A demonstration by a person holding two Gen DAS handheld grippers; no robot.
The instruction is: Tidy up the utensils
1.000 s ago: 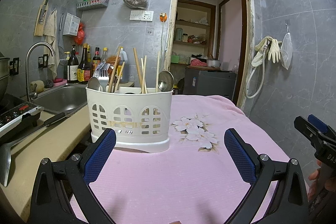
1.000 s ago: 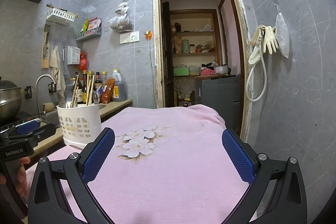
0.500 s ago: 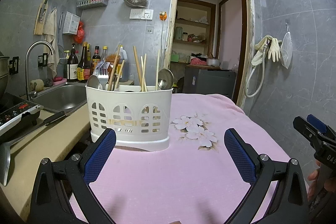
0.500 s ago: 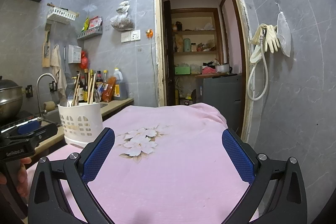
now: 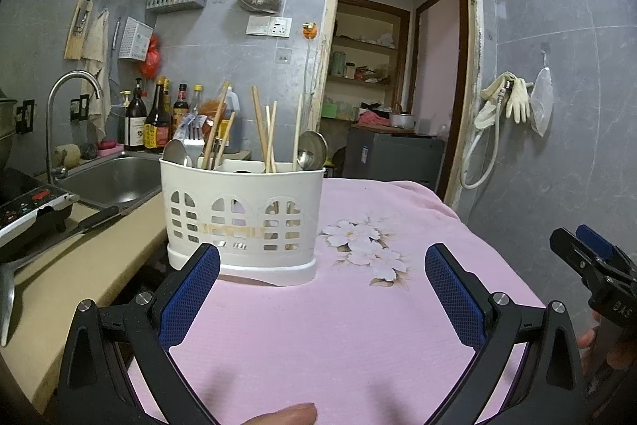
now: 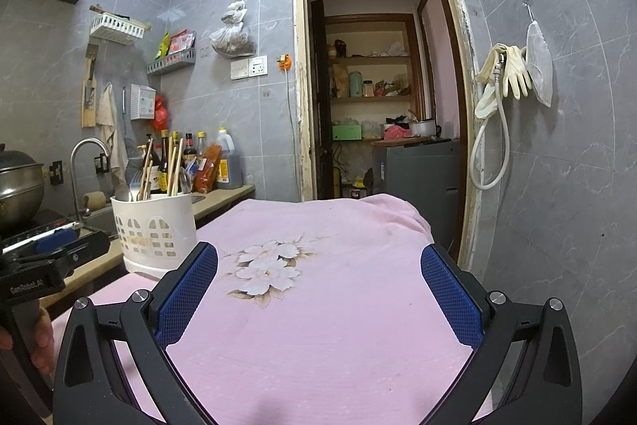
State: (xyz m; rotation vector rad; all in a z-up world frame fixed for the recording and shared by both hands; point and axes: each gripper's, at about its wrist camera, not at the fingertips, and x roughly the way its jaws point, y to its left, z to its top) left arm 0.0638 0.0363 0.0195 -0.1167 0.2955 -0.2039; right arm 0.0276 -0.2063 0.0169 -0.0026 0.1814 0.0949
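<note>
A white slotted utensil holder [image 5: 243,218] stands on the pink flowered cloth [image 5: 338,325], near its left edge. It holds wooden chopsticks [image 5: 264,134], metal spoons [image 5: 312,148] and a fork [image 5: 193,138], all upright. My left gripper [image 5: 322,293] is open and empty, just in front of the holder. My right gripper [image 6: 318,289] is open and empty over the middle of the cloth [image 6: 318,305]; the holder [image 6: 155,230] is to its left. Each gripper shows at the edge of the other's view.
A beige counter [image 5: 71,257] with a steel sink [image 5: 107,178], tap and sauce bottles [image 5: 153,122] lies left of the cloth. A stove [image 5: 28,206] and a pot [image 6: 20,186] are at far left. An open doorway [image 6: 378,106] is behind; a tiled wall is at the right.
The left gripper has risen slightly, so the holder sits a little lower in its view. The right gripper has shifted slightly. Both stay open and empty.
</note>
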